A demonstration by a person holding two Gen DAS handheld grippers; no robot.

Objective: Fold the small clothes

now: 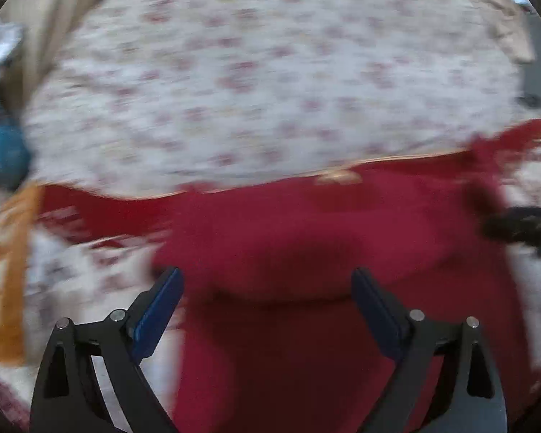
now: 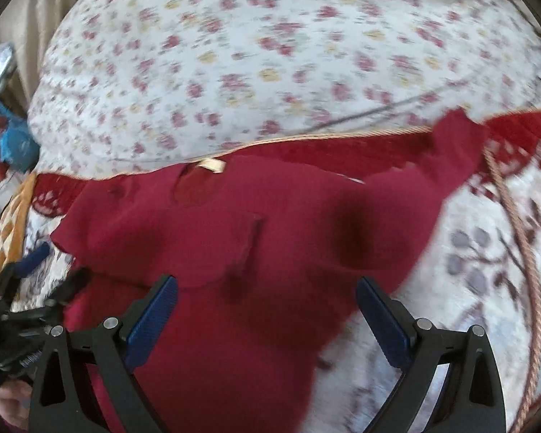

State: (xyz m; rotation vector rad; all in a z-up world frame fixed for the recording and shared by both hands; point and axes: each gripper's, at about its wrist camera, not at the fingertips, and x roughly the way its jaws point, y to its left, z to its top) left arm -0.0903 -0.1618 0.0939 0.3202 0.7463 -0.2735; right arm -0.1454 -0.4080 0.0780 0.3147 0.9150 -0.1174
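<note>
A small dark red knit top (image 2: 234, 252) lies spread on a patterned cover, neck and cream label (image 2: 210, 164) toward the far side, one sleeve reaching right (image 2: 451, 140). It also fills the lower part of the left wrist view (image 1: 306, 238), which is blurred. My right gripper (image 2: 267, 285) is open and empty, just above the top's lower body. My left gripper (image 1: 267, 278) is open and empty over the top's left part; it shows in the right wrist view at the far left (image 2: 36, 263).
A white floral sheet (image 2: 270, 54) covers the bed beyond the top. The red-bordered patterned cover (image 2: 487, 270) has a cord trim (image 2: 523, 252). An orange patterned cloth (image 1: 3, 270) lies at the left. Blue clutter (image 2: 14, 144) sits at the far left.
</note>
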